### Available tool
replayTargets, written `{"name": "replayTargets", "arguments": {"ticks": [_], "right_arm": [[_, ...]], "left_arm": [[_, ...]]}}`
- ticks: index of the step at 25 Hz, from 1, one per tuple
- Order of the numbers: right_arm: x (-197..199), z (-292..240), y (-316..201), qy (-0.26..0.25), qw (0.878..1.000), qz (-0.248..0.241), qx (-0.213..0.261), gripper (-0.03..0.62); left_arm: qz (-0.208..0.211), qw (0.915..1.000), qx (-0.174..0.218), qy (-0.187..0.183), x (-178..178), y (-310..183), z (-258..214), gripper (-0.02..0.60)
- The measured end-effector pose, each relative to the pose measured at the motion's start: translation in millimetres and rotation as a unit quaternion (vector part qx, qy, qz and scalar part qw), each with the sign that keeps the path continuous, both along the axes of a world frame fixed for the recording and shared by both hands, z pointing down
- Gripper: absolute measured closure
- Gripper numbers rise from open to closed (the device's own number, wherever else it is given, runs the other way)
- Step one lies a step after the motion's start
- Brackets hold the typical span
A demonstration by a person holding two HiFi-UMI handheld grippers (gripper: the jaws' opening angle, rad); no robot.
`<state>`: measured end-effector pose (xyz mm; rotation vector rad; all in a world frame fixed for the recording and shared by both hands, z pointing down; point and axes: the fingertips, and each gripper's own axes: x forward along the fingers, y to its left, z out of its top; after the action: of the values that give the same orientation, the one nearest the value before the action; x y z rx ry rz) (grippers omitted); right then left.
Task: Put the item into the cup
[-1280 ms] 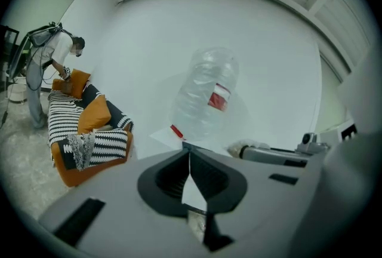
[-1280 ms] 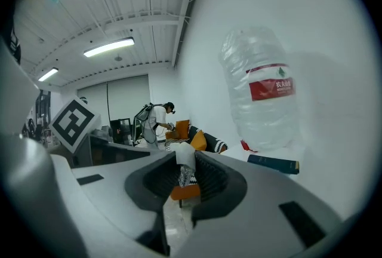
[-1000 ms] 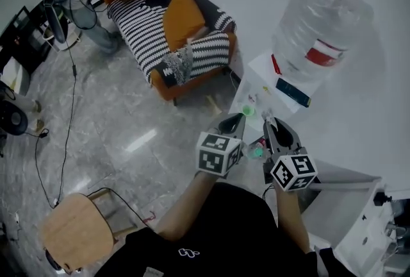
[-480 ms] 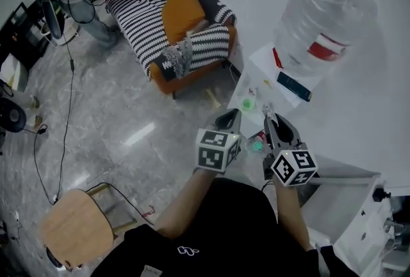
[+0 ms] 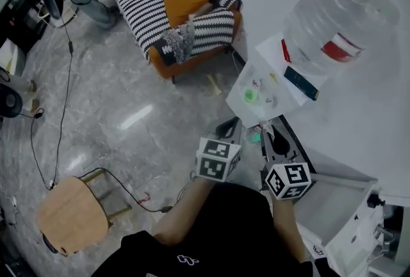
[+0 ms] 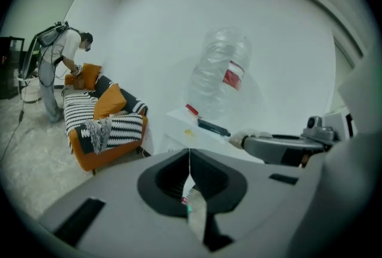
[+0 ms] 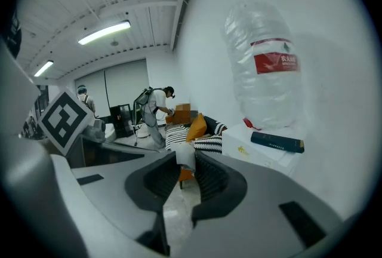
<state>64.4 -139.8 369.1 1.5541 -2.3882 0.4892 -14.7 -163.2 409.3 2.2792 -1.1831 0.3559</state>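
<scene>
A small green cup [image 5: 249,95] stands on the low white table [image 5: 266,64], ahead of both grippers. My right gripper [image 5: 270,130] is shut on a pale, whitish item [image 7: 184,157] that fills the gap between its pads. My left gripper [image 5: 232,127] is beside it, with its jaws closed together on nothing that I can make out. A small green and red thing [image 5: 255,138] shows between the two grippers; I cannot tell what holds it. Both grippers hang short of the table's near edge.
A large clear water bottle [image 5: 339,19] with a red label lies on the table beside a dark book [image 5: 300,83]. A striped sofa with orange cushions [image 5: 182,9] stands on the marble floor. A person [image 6: 59,65] bends over it. A wooden stool [image 5: 70,215] is behind me on the left.
Both grippers have drawn back a little from the table, so the green cup is farther from their tips. The right gripper's hold on the pale item looks the same.
</scene>
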Motion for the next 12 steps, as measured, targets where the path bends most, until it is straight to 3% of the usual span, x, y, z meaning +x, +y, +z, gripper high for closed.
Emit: {"name": "replayTargets", "arguments": {"ticks": [7, 12], "right_arm": [[11, 39, -20, 0.013, 0.999, 0.01, -0.031, 0.517], [6, 75, -35, 0.001, 0.998, 0.021, -0.058, 0.517]], "left_arm": [[-0.026, 0.9982, -0.051, 0.018, -1, -6, 35, 0.568], [-0.025, 0.9952, -0.091, -0.024, -17, -6, 62, 0.568]]}}
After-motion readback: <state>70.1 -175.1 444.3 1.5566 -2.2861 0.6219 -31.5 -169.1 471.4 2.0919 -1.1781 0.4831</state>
